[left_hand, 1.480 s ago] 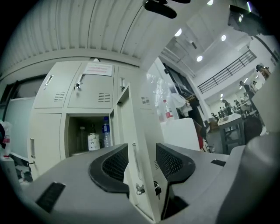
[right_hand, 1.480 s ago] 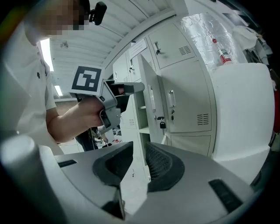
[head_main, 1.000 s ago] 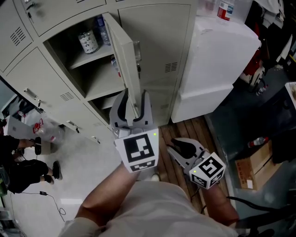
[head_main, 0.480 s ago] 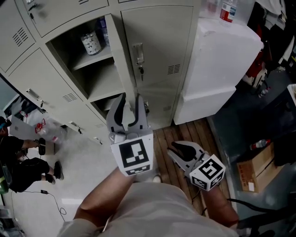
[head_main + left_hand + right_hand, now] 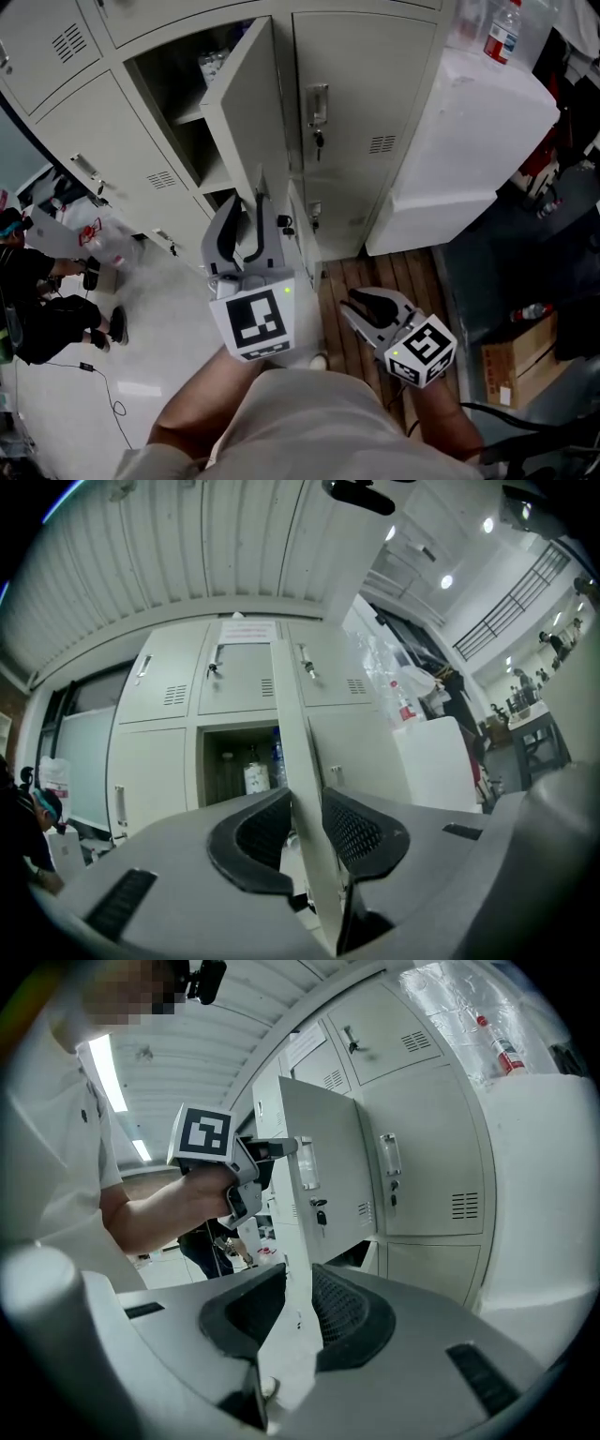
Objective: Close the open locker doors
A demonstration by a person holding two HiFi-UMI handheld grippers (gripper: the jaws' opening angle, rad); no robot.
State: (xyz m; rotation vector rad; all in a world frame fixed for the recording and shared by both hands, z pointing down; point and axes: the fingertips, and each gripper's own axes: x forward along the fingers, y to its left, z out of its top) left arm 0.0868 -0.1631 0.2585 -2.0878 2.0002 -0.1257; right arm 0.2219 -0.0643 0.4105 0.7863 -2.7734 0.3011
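Lockers (image 5: 366,84) fill the upper frame; the upper door (image 5: 248,103) stands ajar, top centre. The left gripper (image 5: 305,799), jaws just closing, pinches its edge. The right gripper (image 5: 298,1288) pinches the lower door (image 5: 281,1354). Swing both evenly, without twisting.

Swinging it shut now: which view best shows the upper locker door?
Head view: seen from above, the upper locker door stands partly open, its swing angle plain. Left gripper view shows only its edge, between jaws that have just been closing; right gripper view shows its front face, handle and key.
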